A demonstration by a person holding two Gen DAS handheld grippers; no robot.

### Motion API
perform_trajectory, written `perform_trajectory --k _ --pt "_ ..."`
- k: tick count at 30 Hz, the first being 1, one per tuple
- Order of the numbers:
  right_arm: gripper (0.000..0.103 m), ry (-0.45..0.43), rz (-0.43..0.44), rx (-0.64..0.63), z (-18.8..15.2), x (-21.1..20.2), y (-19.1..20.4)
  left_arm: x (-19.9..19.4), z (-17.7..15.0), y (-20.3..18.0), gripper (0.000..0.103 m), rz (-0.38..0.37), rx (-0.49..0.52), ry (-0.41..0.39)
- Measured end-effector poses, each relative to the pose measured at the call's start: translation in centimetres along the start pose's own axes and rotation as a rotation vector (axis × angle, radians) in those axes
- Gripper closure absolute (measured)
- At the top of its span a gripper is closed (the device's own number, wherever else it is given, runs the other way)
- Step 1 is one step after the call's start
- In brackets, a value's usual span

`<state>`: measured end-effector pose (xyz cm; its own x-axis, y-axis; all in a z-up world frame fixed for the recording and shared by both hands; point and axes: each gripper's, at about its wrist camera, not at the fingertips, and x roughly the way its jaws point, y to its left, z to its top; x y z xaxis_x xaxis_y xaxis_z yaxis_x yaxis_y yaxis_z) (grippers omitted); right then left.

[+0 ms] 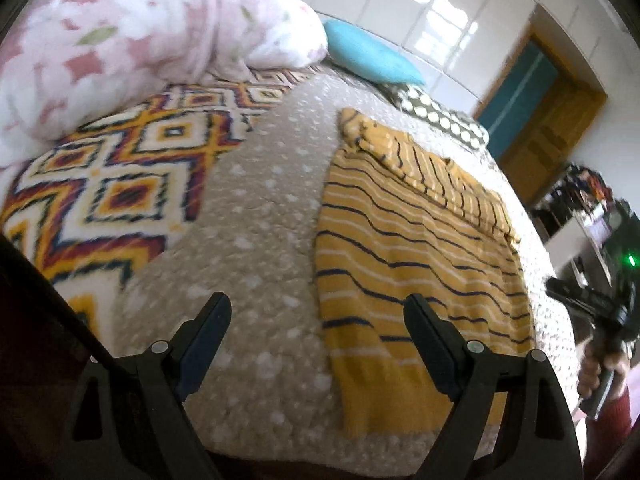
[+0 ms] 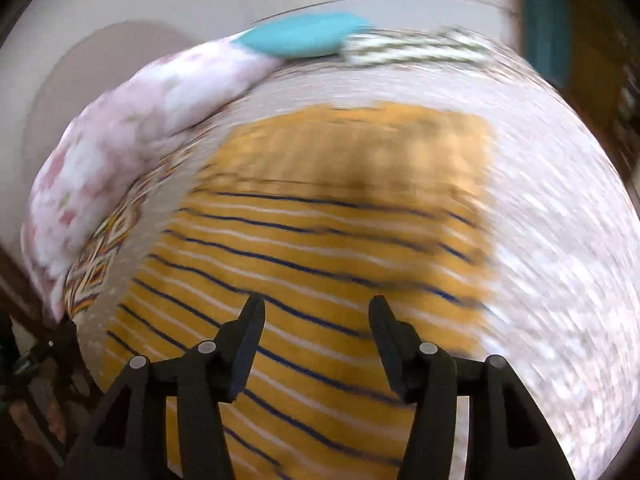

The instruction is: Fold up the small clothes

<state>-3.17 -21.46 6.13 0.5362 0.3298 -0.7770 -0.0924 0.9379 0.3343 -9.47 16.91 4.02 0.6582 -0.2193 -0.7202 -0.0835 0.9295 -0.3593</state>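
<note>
Both the left gripper [image 1: 318, 312] and right gripper [image 2: 316, 312] hung released above the striped yellow garment [image 1: 404, 248] on the bed [image 1: 256, 216].

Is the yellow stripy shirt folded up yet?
Partly folded. The yellow striped shirt lies flat on the bed cover, with its far part doubled over the body; the stripes there run crosswise.

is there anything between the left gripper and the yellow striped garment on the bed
Nothing visible. The left gripper hangs open over the dotted beige bedspread, and the yellow striped garment lies flat just past its right finger. The floral quilt and blue pillow sit far behind.
</note>
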Motion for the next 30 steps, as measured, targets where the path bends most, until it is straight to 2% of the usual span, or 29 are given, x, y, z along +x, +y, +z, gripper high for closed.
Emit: perform_trajectory --k 2,3,4,5,8,9,12,17,18,19,21,24,30 --pt "0.044 -0.012 0.011 0.096 -1.2 -1.0 -3.0 2.2 0.7 0.1 0.018 -0.047 0.007 0.061" --pt "0.044 -0.015 0.025 0.153 -2.4 -1.4 -4.5 3.2 0.9 0.2 0.025 -0.079 0.002 0.096" --pt "0.044 -0.016 0.037 0.181 -3.1 -1.5 -5.3 4.2 1.1 0.3 0.035 -0.112 -0.009 0.137" --pt "0.044 -0.016 0.064 0.217 -4.2 -1.5 -6.1 5.5 1.2 0.5 0.040 -0.147 -0.031 0.181" --pt "0.044 -0.005 0.174 0.285 -6.7 -0.6 -6.6 6.7 1.6 0.5 0.052 -0.186 -0.057 0.200" --pt "0.044 0.001 0.209 0.303 -7.4 0.1 -6.3 6.9 1.5 0.4 0.059 -0.222 -0.073 0.210" --pt "0.044 0.003 0.291 0.330 -8.9 1.4 -5.2 7.5 0.8 0.0 0.061 -0.315 -0.132 0.243" --pt "0.043 -0.017 0.409 0.370 -9.6 2.0 -4.2 6.9 -1.0 -1.9 0.061 -0.298 -0.079 0.224" --pt "0.044 -0.019 0.431 0.385 -9.6 2.1 -4.4 6.8 -1.2 -2.1 0.067 -0.309 -0.081 0.230" --pt "0.045 -0.019 0.456 0.402 -10.0 2.0 -4.9 6.8 -1.5 -2.1 0.077 -0.322 -0.087 0.241" --pt "0.049 -0.019 0.501 0.438 -10.6 2.0 -5.4 6.7 -2.3 -2.1 0.084 -0.322 -0.098 0.252" --pt "0.053 -0.006 0.537 0.444 -11.4 1.9 -5.1 6.3 -3.1 -1.9 0.085 -0.321 -0.113 0.247" --pt "0.056 0.037 0.548 0.363 -13.0 2.3 -2.5 6.1 -3.6 -2.2 0.085 -0.305 -0.130 0.237"
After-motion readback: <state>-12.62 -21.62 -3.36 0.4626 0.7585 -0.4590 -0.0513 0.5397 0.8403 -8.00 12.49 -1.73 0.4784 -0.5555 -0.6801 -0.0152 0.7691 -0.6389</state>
